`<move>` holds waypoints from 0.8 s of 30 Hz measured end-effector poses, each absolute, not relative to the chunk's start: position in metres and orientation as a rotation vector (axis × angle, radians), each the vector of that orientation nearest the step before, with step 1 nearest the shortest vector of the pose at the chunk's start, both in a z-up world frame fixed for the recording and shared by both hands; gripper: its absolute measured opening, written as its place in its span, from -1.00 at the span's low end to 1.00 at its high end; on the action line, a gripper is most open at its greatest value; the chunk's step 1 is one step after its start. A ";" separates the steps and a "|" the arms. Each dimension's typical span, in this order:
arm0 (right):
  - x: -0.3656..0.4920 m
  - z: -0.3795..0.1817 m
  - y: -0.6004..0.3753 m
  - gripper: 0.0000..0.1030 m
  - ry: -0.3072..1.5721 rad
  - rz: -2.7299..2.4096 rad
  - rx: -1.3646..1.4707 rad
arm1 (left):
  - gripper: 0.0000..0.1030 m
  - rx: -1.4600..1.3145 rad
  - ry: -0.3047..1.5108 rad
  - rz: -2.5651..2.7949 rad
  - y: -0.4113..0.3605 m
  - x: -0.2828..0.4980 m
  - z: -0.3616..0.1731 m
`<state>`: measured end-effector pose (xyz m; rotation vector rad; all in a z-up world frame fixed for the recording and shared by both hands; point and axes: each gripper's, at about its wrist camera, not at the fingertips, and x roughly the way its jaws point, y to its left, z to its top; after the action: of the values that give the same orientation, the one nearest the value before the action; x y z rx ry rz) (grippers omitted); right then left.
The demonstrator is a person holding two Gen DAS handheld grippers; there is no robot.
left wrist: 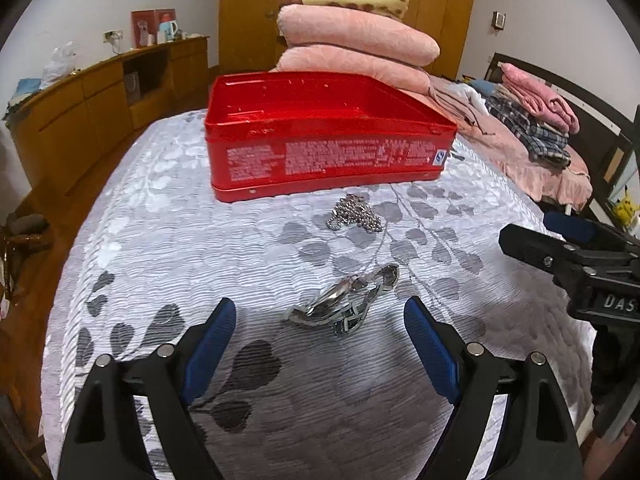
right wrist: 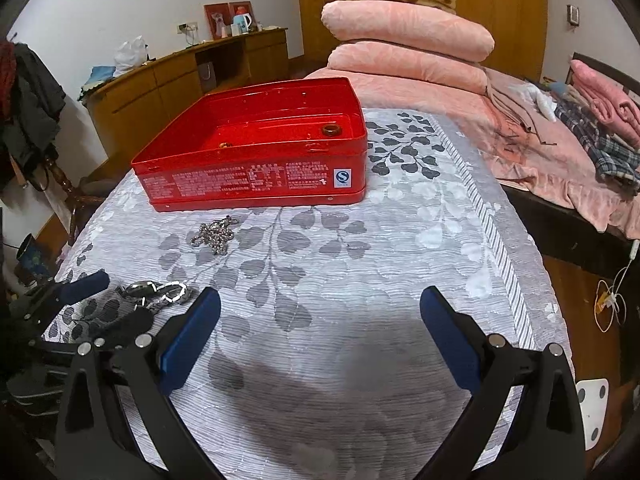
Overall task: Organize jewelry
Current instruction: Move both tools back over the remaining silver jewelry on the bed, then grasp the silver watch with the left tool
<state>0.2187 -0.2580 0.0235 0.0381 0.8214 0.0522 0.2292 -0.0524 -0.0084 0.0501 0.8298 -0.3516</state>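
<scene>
An open red tin box (left wrist: pixel 320 152) (right wrist: pixel 256 184) stands on the grey leaf-patterned bedspread (left wrist: pixel 200 248). Inside it lie a brown ring (right wrist: pixel 331 131) and a small bead (right wrist: pixel 225 145). A silver chain (left wrist: pixel 354 214) (right wrist: pixel 214 232) lies bunched just in front of the box. A silver wristwatch (left wrist: pixel 344 300) (right wrist: pixel 154 292) lies nearer. My left gripper (left wrist: pixel 320 316) is open, its fingers on either side of the watch, just short of it. My right gripper (right wrist: pixel 320 308) is open and empty over bare bedspread, right of the watch.
Folded pink blankets (left wrist: pixel 360 36) are stacked behind the box. Folded clothes (left wrist: pixel 536 120) lie on the pink bedding at right. A wooden sideboard (left wrist: pixel 100 100) runs along the left wall. The bed's right edge (right wrist: pixel 520 280) drops to the floor, with cables (right wrist: pixel 612 300) there.
</scene>
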 end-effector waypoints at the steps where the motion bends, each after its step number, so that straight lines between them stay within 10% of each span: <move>1: 0.219 0.023 -0.258 0.88 0.822 0.052 0.039 | 0.55 0.052 0.835 -0.358 -0.054 0.231 -0.009; 15: 0.224 0.019 -0.260 0.88 0.831 0.063 0.056 | -0.53 0.056 0.874 -0.361 -0.058 0.236 -0.014; 24: 0.225 0.018 -0.258 0.88 0.834 0.068 0.059 | -0.47 0.030 0.890 -0.365 -0.056 0.242 -0.014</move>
<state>0.2251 -0.2583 0.0179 0.0588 0.8338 0.0677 0.2417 -0.0559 -0.0145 0.0301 0.8900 -0.3651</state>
